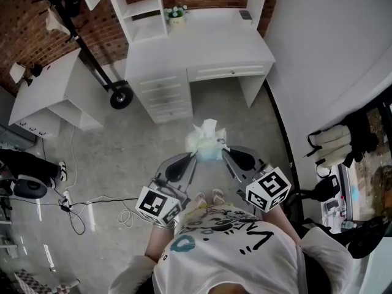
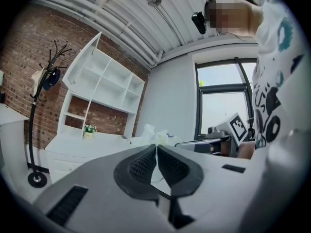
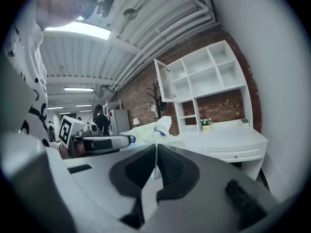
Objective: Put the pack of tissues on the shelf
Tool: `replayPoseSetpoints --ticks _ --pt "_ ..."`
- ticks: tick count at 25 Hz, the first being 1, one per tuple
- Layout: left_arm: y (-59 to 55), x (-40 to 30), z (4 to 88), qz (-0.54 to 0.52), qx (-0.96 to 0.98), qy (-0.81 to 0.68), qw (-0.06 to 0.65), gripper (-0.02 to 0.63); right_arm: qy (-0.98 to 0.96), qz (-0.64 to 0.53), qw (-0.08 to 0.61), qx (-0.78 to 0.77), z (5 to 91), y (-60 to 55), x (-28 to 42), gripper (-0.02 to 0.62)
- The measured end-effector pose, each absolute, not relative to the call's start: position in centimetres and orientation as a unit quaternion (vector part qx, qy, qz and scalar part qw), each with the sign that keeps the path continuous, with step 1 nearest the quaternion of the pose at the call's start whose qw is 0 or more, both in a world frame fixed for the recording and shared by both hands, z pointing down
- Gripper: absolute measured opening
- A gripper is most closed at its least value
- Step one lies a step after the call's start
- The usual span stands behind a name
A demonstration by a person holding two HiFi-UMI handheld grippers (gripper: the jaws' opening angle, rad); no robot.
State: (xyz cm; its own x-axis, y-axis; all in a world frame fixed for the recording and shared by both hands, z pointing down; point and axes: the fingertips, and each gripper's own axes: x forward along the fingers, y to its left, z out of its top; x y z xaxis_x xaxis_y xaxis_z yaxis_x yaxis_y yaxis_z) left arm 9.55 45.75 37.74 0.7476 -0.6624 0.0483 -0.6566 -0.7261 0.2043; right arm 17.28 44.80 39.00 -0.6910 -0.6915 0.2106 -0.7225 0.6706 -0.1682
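Observation:
The pack of tissues (image 1: 206, 142), pale with a crumpled white top, hangs in the air between the two grippers, above the floor in front of the desk. My left gripper (image 1: 195, 155) is shut on the pack's left edge, and my right gripper (image 1: 223, 152) is shut on its right edge. In the left gripper view the jaws (image 2: 156, 147) meet on a thin white strip, with the pack (image 2: 154, 135) just beyond. The right gripper (image 3: 156, 147) pinches likewise, the pack (image 3: 148, 130) ahead. The white shelf unit (image 1: 144, 8) stands on the desk's back left.
The white desk (image 1: 208, 48) has drawers on its left, a small flower pot (image 1: 176, 15) and a dark object (image 1: 245, 15). A coat rack (image 1: 92, 60) and a low white table (image 1: 49, 97) stand left. Cables (image 1: 76, 207) lie on the floor. A white wall runs along the right.

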Motion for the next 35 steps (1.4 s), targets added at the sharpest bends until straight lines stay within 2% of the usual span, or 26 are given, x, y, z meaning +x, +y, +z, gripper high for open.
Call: replayPoseSetpoints --ticks 11,18,35 --pt "45.3 5.6 39.1 -0.014 0.926 -0.36 0.11 0.018 -0.914 0.123 0.067 0.382 40.1 44.4 13.6 0.029" --pt "43.7 5.9 40.1 -0.008 0.923 -0.361 0.129 0.018 -0.912 0.135 0.071 0.38 41.2 42.9 13.8 0.029" --pt "30.6 7.7 39.4 -0.019 0.902 -0.415 0.118 0.018 -0.936 0.108 0.078 0.325 40.2 28.2 15.3 0.029"
